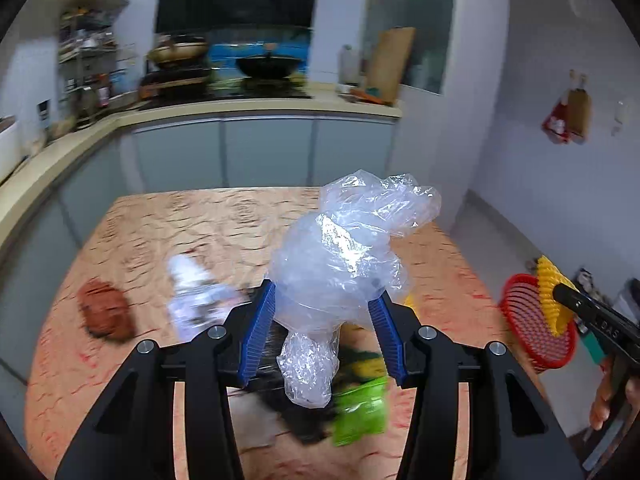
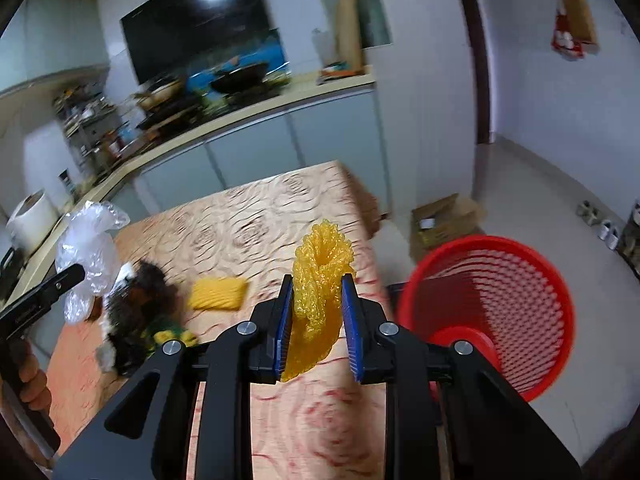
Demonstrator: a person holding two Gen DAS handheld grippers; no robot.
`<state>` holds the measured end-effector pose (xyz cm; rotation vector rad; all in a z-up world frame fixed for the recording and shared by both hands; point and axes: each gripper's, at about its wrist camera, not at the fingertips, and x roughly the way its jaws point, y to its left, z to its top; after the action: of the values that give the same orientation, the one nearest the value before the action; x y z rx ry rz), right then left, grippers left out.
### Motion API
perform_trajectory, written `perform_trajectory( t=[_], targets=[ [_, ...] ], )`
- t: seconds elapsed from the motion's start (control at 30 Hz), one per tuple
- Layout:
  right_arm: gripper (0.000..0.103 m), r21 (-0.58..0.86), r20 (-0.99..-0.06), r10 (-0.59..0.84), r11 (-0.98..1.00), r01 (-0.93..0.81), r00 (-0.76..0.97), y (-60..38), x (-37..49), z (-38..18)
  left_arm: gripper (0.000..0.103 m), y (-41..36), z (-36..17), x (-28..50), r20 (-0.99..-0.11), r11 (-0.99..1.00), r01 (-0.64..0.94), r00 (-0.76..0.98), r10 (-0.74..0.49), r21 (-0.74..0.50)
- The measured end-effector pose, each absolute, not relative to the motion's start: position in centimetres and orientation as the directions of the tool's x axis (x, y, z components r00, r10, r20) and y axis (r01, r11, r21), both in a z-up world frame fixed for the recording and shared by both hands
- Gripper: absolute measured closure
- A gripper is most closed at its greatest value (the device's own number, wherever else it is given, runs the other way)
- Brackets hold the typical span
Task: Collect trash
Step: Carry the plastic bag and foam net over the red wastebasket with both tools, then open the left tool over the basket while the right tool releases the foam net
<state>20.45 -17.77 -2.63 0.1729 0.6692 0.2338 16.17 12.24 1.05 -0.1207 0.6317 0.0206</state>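
Right tongs point(image 2: 318, 300) grip yellow netting point(image 2: 320, 280) beside basket rim point(image 2: 408, 292)

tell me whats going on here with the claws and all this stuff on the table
A person is clearing trash off a table with two handheld claws. The left claw grips a crumpled clear plastic bag; the right claw grips a yellow foam net, near the red basket beside the table. More litter remains, including a green packet.
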Motion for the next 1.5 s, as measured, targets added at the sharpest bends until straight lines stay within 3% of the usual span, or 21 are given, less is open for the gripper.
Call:
perform_trajectory(
  t=[0.43,0.7,1.3,1.43,1.5],
  targets=[
    [0.08,0.179,-0.59,0.09,0.984,0.021,0.802,-26.9,19.8,-2.5,0.056,-0.8,1.4,21.2,-0.599,0.964,0.231,0.756,-0.264,-0.134],
    [0.079,0.162,-0.627,0.037,0.983,0.084,0.778,-29.9,19.6,-4.0,0.056,-8.9,-0.8,24.8,-0.654,0.909,0.383,0.647,-0.391,-0.164],
    [0.078,0.167,-0.735,0.05,0.98,0.109,0.676,-31.5,22.3,-8.2,0.055,-16.3,-7.1,29.3,-0.778,0.862,0.452,0.448,-0.441,-0.228],
    [0.063,0.176,-0.743,0.053,0.977,0.118,0.668,-31.6,22.4,-8.7,0.048,-16.6,-7.3,29.7,-0.784,0.863,0.447,0.437,-0.441,-0.235],
    [0.059,0.179,-0.741,0.052,0.976,0.122,0.67,-31.8,22.3,-8.7,0.04,-16.4,-7.4,29.8,-0.782,0.86,0.437,0.425,-0.456,-0.264]
  ],
)
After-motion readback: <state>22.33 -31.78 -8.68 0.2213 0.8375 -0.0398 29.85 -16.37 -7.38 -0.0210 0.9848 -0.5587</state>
